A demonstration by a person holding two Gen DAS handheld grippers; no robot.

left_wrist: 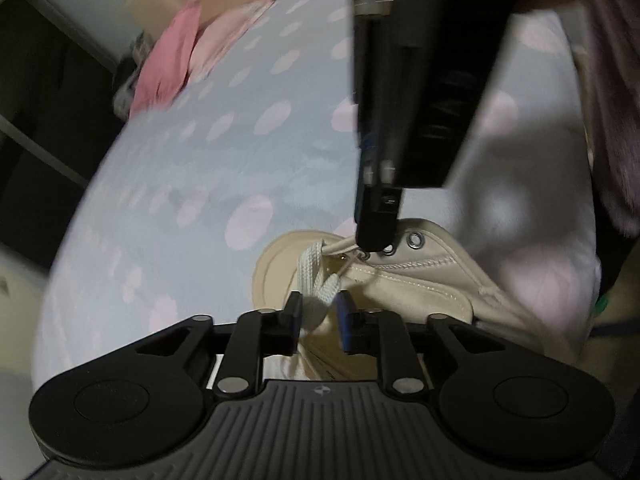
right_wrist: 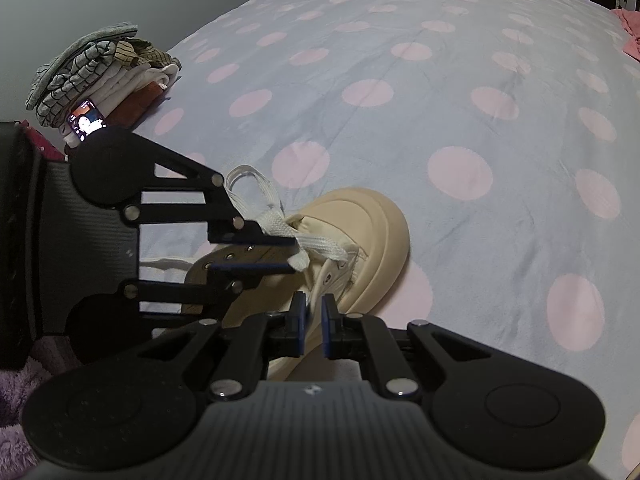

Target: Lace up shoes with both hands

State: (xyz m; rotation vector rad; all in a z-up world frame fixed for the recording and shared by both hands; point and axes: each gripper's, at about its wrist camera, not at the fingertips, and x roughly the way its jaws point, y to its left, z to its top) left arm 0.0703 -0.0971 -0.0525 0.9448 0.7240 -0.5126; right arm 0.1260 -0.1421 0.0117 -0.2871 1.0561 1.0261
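Clothes point(right_wrist: 100, 76) sit folded in a pile at the far left of the right wrist view, on a blue bedspread point(right_wrist: 440, 100) dotted with pink. Near its middle lies the cream shoe point(right_wrist: 360, 232), long axis running from lower left to upper right, rubber toe toward the upper right and opening toward the grippers. The left gripper point(right_wrist: 294, 253) reaches in from the left over the eyelets, jaws parted a little, with the white lace point(right_wrist: 320, 246) lying loosely between them, unpinched. The right gripper point(right_wrist: 315, 314) stands lower, jaws nearly closed on a thin strand of lace beside the shoe's side. Pink cloth point(right_wrist: 630, 34) lies at the far right edge.
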